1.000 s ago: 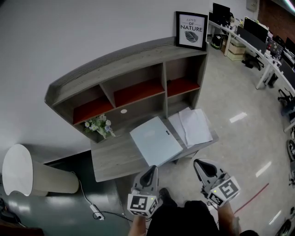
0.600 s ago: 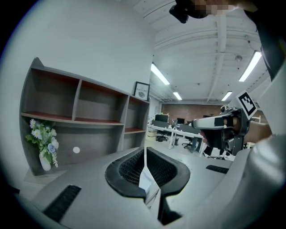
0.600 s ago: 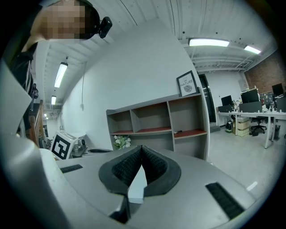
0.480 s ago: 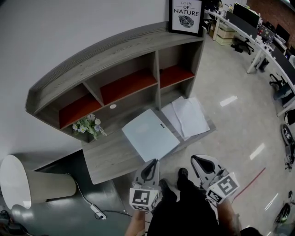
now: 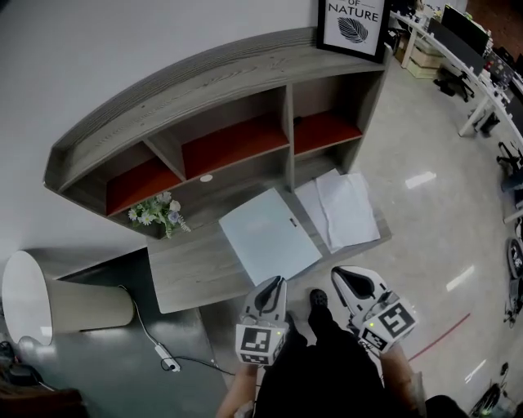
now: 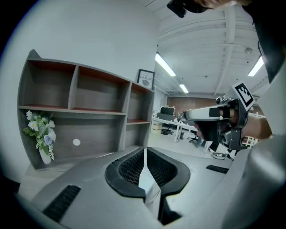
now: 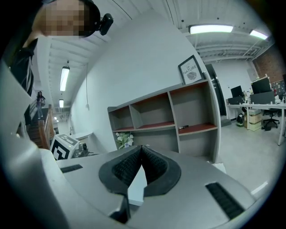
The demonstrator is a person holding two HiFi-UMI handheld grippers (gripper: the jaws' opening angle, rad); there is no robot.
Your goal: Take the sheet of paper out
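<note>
A pale blue folder (image 5: 268, 235) lies flat on the grey desk (image 5: 184, 273), with loose white sheets of paper (image 5: 343, 208) to its right. My left gripper (image 5: 275, 283) hovers just short of the desk's front edge, in front of the folder, shut and empty. My right gripper (image 5: 338, 274) hangs beside it, below the white sheets, also shut with nothing in it. In the left gripper view the jaws (image 6: 144, 150) meet at the tips, and the right gripper (image 6: 213, 114) shows to the right. In the right gripper view the closed tips (image 7: 142, 147) point at the shelves.
A shelf unit (image 5: 221, 122) with red-lined compartments stands on the desk's back. A small vase of flowers (image 5: 155, 214) sits at its left; a framed print (image 5: 355, 23) rests on top. A white-topped cylinder (image 5: 33, 302) and a power strip (image 5: 163, 357) lie on the floor at left.
Both grippers have edged closer to the desk's front edge and a little nearer each other. The head view has shifted slightly. Both grippers stay shut.
</note>
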